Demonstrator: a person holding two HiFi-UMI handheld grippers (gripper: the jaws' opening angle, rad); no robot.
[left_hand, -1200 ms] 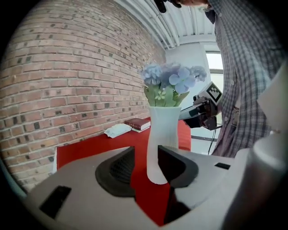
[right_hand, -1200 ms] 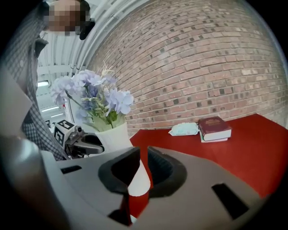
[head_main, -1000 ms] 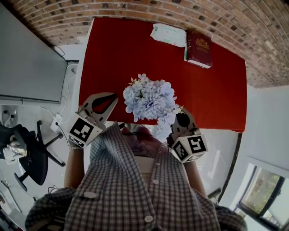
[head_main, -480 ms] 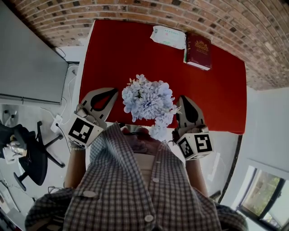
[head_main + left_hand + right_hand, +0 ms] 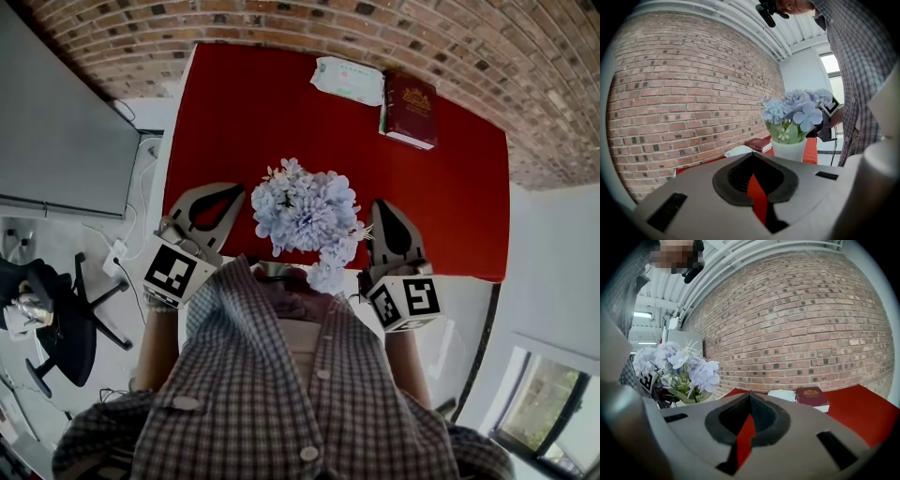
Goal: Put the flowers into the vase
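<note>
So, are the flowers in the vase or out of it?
In. The left gripper view shows the blue flowers standing upright, their green leaves rising out of the mouth of the white vase.

Flowers (image 5: 305, 211) in a white vase (image 5: 790, 150) are standing at the near middle of the red table (image 5: 225, 112), blocking the straight path forward. Left gripper (image 5: 225, 192) and right gripper (image 5: 382, 208) are flanking the blooms, each leaving only a narrow gap beside the petals. Tabletop left, right and behind the vase is lying open for a pass. At the far edge a dark red book (image 5: 410, 110) and a pale packet (image 5: 349, 77) are lying flat, just beside each other: low obstacles. Brick wall (image 5: 375, 28) is closing off the far side. Person's checked shirt (image 5: 281, 394) is crowding the near edge.
</note>
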